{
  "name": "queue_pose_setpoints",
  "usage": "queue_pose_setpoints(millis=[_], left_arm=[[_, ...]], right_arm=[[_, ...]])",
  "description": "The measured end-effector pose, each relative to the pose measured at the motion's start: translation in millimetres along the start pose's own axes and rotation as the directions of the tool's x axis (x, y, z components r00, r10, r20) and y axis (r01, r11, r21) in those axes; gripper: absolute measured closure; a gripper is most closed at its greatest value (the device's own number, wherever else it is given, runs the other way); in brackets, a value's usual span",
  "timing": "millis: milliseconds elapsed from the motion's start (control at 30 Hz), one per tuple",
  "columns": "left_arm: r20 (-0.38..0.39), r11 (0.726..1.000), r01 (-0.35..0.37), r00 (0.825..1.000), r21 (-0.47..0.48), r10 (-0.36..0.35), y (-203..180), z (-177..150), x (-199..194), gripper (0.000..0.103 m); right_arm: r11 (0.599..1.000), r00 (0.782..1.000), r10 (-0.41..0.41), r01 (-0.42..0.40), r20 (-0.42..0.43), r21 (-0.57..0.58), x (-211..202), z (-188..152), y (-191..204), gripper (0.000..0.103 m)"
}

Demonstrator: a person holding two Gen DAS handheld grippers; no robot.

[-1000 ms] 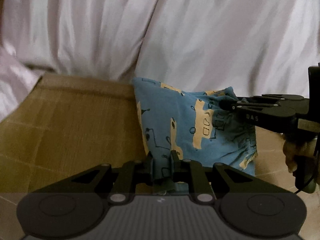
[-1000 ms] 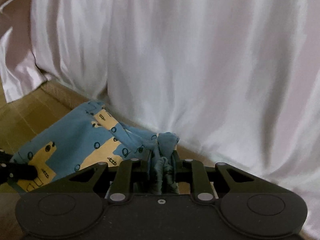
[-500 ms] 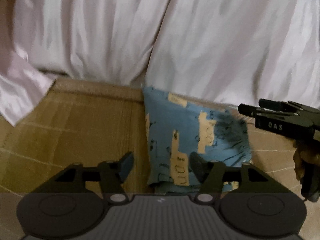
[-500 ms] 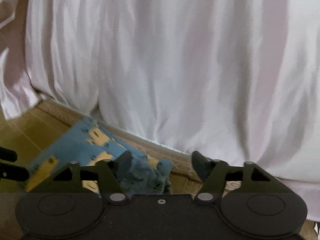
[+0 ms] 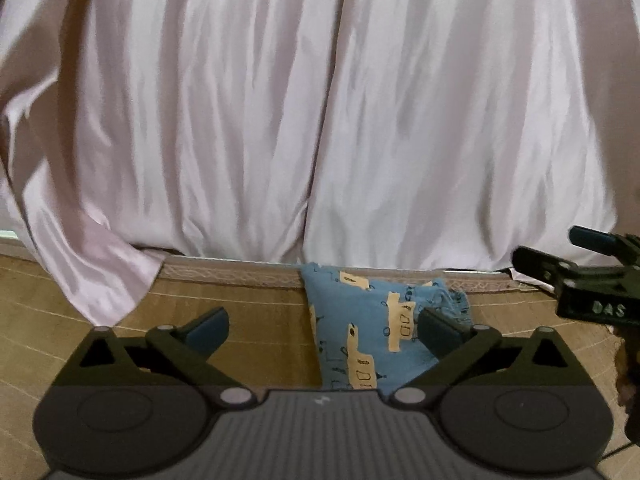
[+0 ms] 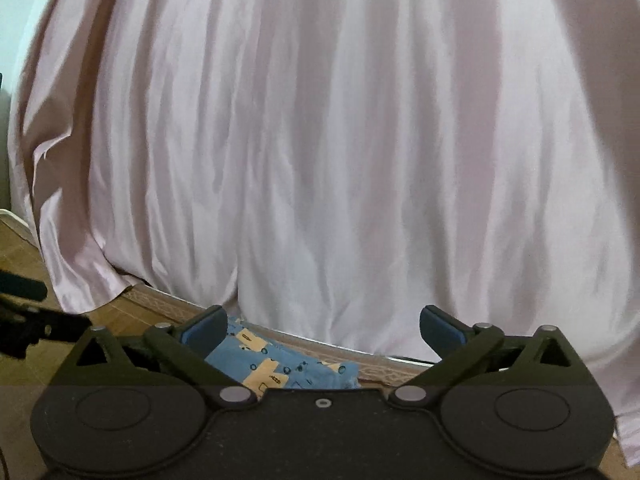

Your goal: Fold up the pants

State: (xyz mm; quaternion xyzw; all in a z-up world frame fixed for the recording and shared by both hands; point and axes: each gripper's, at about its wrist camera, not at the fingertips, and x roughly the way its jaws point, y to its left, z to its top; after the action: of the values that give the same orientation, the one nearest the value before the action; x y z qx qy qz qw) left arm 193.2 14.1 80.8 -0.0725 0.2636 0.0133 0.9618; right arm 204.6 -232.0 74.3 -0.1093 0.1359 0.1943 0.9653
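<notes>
The blue pants (image 5: pixel 372 332) with yellow printed shapes lie folded into a small rectangle on the woven mat, close to the hanging curtain. My left gripper (image 5: pixel 322 326) is open, raised above and in front of the pants, holding nothing. The right gripper (image 5: pixel 560 264) shows at the right edge of the left wrist view, lifted clear of the cloth. In the right wrist view the pants (image 6: pixel 288 366) peek out low between the wide-apart fingers of my right gripper (image 6: pixel 322 326), which is open and holds nothing. The near part of the pants is hidden by both gripper bodies.
A pale pink satin curtain (image 5: pixel 320 120) fills the background and drapes onto the tan woven mat (image 5: pixel 248 320). A patterned border strip (image 5: pixel 232 276) runs along the mat's far edge. A person's hand (image 5: pixel 626 376) holds the right gripper.
Both grippers let go of the pants, opened wide, and rose back away from them. The pants now lie flat on the mat near the curtain.
</notes>
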Motion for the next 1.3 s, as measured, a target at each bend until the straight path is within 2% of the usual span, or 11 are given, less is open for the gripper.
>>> queue_pose_setpoints(millis=[233,567,767,1067,1300], left_arm=[[-0.014,1.000,-0.003,1.000,0.012,0.003,7,-19,-22,0.000],[-0.134,0.999,0.010,0.991,0.047,-0.003,12,-70,-39,0.000],[-0.173,0.999,0.007,0.985,0.050,0.002,17,-91,-42,0.000],[-0.179,1.000,-0.008,0.984,0.027,0.013,26,-107,-39,0.000],[-0.192,0.999,-0.010,0.981,0.036,0.017,25,-114,-35,0.000]], right_arm=[[0.999,0.999,-0.030,0.031,-0.015,0.031,-44,-18,15,0.001],[0.993,0.995,-0.039,0.048,-0.089,0.109,-76,-52,38,0.001],[0.987,0.991,-0.089,0.102,-0.105,0.123,-92,-76,50,0.001],[0.985,0.979,-0.062,0.091,-0.195,0.144,-102,-109,59,0.001],[0.982,0.975,-0.056,0.093,-0.213,0.163,-99,-115,59,0.001]])
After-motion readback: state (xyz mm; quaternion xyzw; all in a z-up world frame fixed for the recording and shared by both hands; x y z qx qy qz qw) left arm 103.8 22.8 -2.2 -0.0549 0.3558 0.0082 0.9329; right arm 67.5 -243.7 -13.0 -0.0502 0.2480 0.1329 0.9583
